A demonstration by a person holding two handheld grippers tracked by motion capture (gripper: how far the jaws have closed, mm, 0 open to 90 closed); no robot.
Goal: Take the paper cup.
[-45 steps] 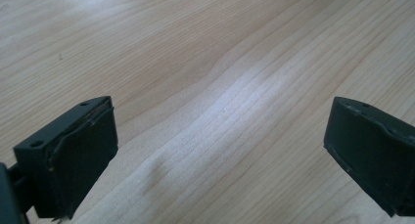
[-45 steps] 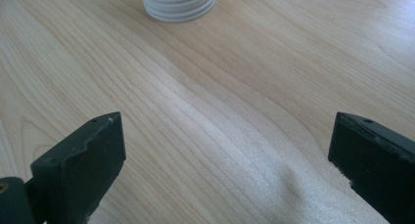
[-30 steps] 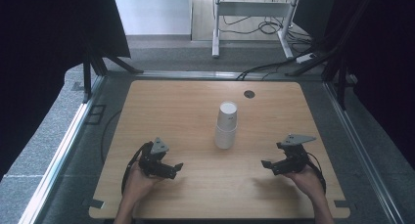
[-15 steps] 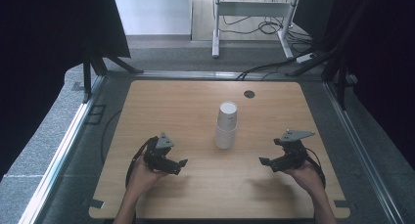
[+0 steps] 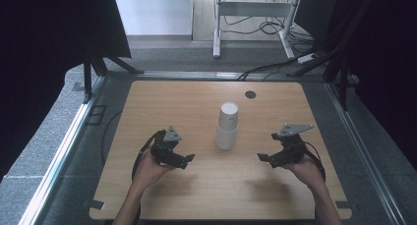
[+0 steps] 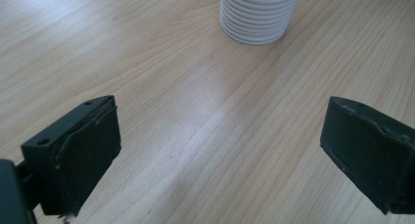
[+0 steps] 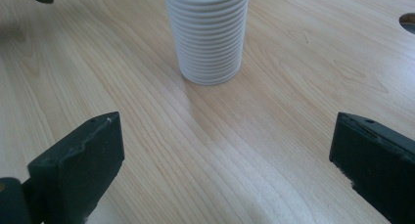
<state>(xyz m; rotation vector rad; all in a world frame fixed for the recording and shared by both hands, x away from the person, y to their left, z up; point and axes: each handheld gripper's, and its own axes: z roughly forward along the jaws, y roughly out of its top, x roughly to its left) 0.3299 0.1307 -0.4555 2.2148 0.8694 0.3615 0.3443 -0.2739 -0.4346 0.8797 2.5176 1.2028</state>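
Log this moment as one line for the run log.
left gripper: open, holds nothing | right gripper: open, holds nothing | stack of white ribbed paper cups: upright, untouched, between the grippers | light wooden table

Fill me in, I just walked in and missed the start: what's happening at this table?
A person holds a gripper in each hand over a wooden table. The left gripper and right gripper both point inward at a stack of white ribbed cups standing upright between them. Both are open and apart from the stack, so nothing is grasped yet.
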